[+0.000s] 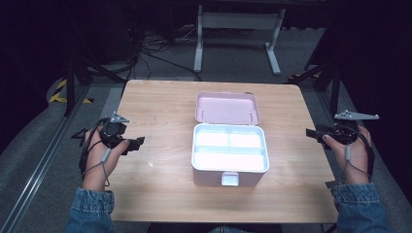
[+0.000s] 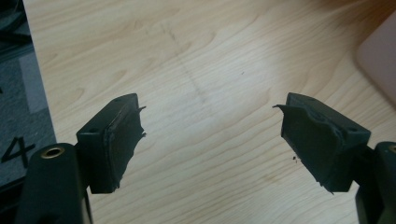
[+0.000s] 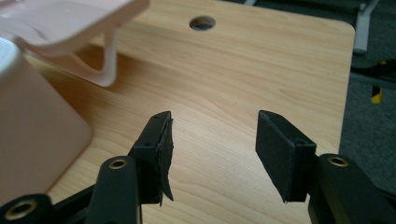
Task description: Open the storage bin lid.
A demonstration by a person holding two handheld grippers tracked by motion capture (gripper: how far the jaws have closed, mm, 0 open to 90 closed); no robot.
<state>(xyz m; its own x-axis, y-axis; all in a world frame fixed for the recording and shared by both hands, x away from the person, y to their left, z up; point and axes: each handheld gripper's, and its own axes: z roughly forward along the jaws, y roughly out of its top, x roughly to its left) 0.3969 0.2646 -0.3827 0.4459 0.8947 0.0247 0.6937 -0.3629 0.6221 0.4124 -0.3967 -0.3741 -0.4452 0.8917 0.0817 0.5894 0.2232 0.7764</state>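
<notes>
Overhead, a pale pink plastic storage box (image 1: 229, 162) sits in the middle of a light wooden table (image 1: 160, 194), its hinged lid (image 1: 227, 108) thrown open and leaning back on the far side. Inside lies a white tray with three empty compartments, two small ones at the back and one long one at the front; a small clasp juts from the front wall, facing the person

A person in denim sleeves holds a black two-jaw gripper in each hand, one on either side of the box and well apart from it. The left gripper (image 1: 137, 142) hovers over the table's left part, its jaws spread wide with nothing between them, bare wood showing beneath. The right gripper (image 1: 311, 132) hangs at the table's right edge, jaws likewise wide and empty; from its own camera the box's rounded corner (image 3: 32, 135) and the lid's thin hinge strut (image 3: 110, 60) appear close by on the left

Judging by this, the box stands open and untouched, and both tools are between grasps. A likely next move is to bring a gripper in toward the lid or clasp, which calls for a careful approach to thin plastic edges
</notes>
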